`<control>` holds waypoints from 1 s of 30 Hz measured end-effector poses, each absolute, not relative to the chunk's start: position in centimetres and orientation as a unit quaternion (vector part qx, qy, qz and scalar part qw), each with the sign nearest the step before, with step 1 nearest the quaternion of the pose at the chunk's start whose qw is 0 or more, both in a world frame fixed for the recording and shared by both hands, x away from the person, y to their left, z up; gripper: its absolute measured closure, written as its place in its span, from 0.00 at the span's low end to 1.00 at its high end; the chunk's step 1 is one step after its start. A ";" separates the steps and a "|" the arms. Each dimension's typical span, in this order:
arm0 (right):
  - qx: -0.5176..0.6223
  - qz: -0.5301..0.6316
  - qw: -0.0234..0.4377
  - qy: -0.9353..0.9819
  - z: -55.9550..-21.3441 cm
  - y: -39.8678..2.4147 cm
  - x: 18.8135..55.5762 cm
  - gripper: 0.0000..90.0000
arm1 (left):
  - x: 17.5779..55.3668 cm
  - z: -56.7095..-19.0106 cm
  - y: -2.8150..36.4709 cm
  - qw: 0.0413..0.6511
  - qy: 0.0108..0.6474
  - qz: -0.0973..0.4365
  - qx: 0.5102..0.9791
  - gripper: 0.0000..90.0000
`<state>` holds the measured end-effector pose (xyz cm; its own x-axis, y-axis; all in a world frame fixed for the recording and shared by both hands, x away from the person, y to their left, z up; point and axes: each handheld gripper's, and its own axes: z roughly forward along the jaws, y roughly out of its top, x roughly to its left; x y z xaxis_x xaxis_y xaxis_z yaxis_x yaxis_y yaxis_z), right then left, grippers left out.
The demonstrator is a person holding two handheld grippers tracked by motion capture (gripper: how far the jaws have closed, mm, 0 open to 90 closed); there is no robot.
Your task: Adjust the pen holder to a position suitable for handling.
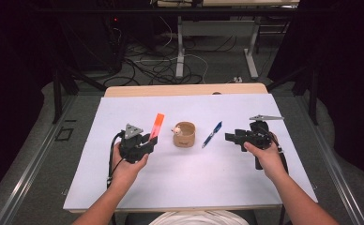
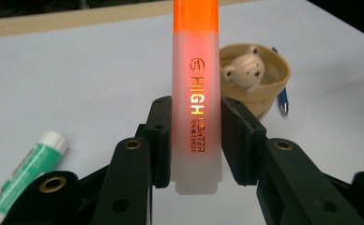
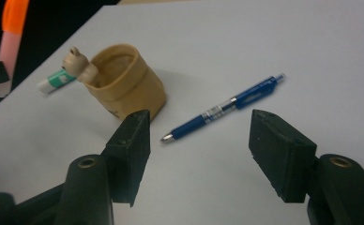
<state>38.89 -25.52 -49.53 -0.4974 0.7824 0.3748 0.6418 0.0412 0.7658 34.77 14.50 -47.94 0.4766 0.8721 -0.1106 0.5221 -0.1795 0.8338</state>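
My left gripper (image 1: pixel 148 139) (image 2: pixel 196 140) is shut on an orange highlighter (image 1: pixel 156 125) (image 2: pixel 195 89), held upright by its translucent lower end above the white table. A tan cup with a small bear figure (image 1: pixel 184 134) (image 2: pixel 255 77) (image 3: pixel 124 82) stands at the table's middle, just right of the highlighter. A blue pen (image 1: pixel 212 134) (image 3: pixel 224 108) lies on the table to the cup's right. My right gripper (image 1: pixel 231 137) (image 3: pixel 196 154) hovers right of the pen, its jaws apart with nothing between them; the pen lies beyond them on the table.
A green and white glue stick (image 2: pixel 25 168) (image 3: pixel 56 80) lies on the white table cover (image 1: pixel 189 183) near the left gripper. The wooden table edge (image 1: pixel 185 90) runs along the back; cables and desk legs sit on the floor beyond.
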 end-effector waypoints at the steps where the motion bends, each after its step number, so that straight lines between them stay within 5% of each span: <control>1: 0.490 0.490 0.070 0.718 -49.4 -25.4 39.0 0.42 | 34.8 -47.9 14.5 0.435 0.470 0.201 0.741 0.74; 9: 0.461 0.511 0.067 0.722 -47.8 -23.7 39.7 0.41 | 35.5 -47.1 12.2 0.470 0.438 0.207 0.738 0.74; 30: 0.463 0.546 -0.038 0.697 -48.9 -19.9 39.1 0.51 | 34.0 -49.9 8.4 0.467 0.381 0.174 0.779 0.74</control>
